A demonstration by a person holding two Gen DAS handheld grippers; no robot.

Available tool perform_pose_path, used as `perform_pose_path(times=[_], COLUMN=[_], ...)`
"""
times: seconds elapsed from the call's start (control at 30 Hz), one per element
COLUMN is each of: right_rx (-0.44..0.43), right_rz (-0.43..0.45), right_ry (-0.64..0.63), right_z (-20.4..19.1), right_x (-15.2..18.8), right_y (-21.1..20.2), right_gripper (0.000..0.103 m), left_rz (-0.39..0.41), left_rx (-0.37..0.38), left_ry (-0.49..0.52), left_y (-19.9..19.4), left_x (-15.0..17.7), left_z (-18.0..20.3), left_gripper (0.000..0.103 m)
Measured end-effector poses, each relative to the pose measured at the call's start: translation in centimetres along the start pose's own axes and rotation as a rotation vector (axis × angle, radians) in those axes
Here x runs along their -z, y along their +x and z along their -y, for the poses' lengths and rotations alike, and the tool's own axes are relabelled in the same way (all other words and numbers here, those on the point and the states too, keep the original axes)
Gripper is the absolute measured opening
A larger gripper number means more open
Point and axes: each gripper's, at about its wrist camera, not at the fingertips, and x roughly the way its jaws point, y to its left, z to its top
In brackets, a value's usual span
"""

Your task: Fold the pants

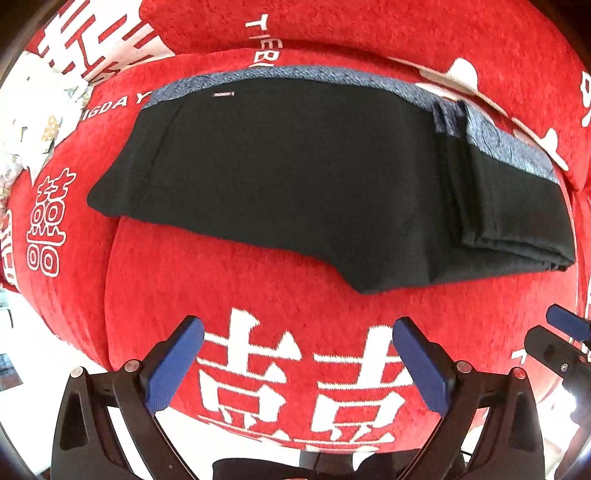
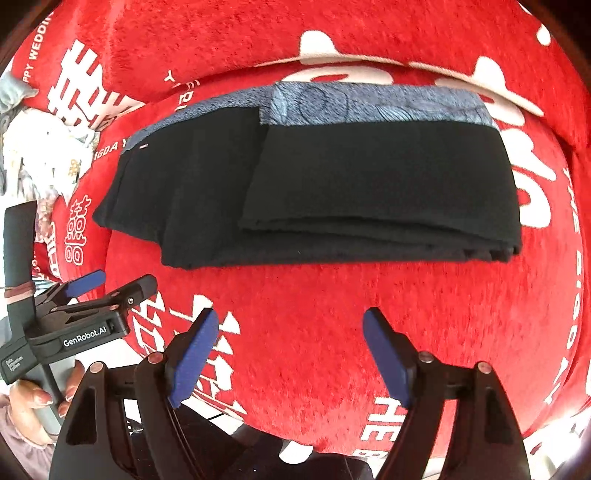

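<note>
The black pants (image 1: 295,177) (image 2: 369,177) lie folded flat on the red cushion (image 1: 166,280) (image 2: 314,295), one end doubled over on the right. A blue-grey lining band (image 1: 332,77) (image 2: 369,105) shows along their far edge. My left gripper (image 1: 298,325) hangs open above the red fabric just in front of the pants, with nothing between its blue pads (image 1: 177,362). My right gripper (image 2: 291,315) is open too, off the cloth and empty. In the right wrist view the left gripper (image 2: 118,282) appears at the left, held by a hand (image 2: 37,398).
The cushion cover is red plush with large white characters and lettering. A second red cushion (image 1: 369,26) rises behind the pants. A white patterned cloth (image 1: 37,122) (image 2: 44,147) lies at the far left. The right gripper's tip (image 1: 565,328) shows at the left wrist view's right edge.
</note>
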Motion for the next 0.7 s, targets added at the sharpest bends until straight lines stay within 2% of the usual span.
perform_pose_path(times=[0.4, 0.7], right_rx=[-0.01, -0.014], right_rz=[0.003, -0.006], right_ry=[-0.001, -0.039], right_z=[3.3, 3.8], right_x=[1.2, 1.2], right_y=[-1.9, -2.5], right_gripper=[0.083, 0.083], left_rz=[0.0, 0.005], left_rx=[-0.022, -0.026], left_ry=[-0.038, -0.117], left_y=[-1.7, -3.4], left_x=[1.6, 3.2], left_z=[3.1, 2.7], left_gripper=[0.103, 0.103])
